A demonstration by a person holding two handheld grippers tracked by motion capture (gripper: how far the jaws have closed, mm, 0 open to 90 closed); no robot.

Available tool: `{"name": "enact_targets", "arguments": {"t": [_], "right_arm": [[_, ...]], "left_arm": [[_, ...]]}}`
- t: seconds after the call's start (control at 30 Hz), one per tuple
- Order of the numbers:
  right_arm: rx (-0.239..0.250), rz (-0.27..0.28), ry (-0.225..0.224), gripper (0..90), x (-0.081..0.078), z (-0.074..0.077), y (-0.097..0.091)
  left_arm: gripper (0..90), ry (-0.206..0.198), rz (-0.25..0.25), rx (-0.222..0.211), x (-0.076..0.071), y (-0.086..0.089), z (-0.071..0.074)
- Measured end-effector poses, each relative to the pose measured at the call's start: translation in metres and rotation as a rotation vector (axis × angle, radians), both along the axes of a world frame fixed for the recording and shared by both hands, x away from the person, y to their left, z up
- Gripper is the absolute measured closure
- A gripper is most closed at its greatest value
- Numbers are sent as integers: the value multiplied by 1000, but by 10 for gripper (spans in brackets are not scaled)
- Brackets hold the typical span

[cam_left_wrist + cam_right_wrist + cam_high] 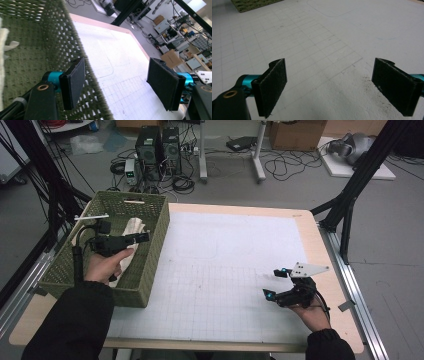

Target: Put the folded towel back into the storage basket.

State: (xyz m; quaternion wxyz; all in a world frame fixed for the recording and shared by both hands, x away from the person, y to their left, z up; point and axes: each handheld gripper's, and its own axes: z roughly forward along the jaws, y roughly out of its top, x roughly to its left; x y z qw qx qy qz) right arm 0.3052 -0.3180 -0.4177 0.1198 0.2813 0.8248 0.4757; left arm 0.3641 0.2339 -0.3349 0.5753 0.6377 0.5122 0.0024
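At the left of the high view, the left gripper (141,238) hangs over the green woven basket (153,251), jaws released with nothing between them. A cream cloth (133,231) lies inside the basket beneath it. At lower right, the right gripper (274,283) rests released over the white gridded bench (225,270).

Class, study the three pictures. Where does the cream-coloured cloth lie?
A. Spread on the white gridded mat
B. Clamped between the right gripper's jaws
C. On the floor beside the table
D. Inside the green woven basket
D: the cream-coloured cloth lies inside the green woven basket, beneath the left gripper, whose open jaws hold nothing.
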Motion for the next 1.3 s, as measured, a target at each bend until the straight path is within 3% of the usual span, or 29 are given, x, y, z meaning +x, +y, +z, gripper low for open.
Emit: {"name": "enact_targets", "arguments": {"t": [0.6,1.3], "right_arm": [[4,6,-8,121,1,0,0],[0,10,-13,120,3,3,0]], "left_arm": [[310,-50,-63,-1,-7,-38,9],[308,-75,-132,57,-15,-80,16]]}}
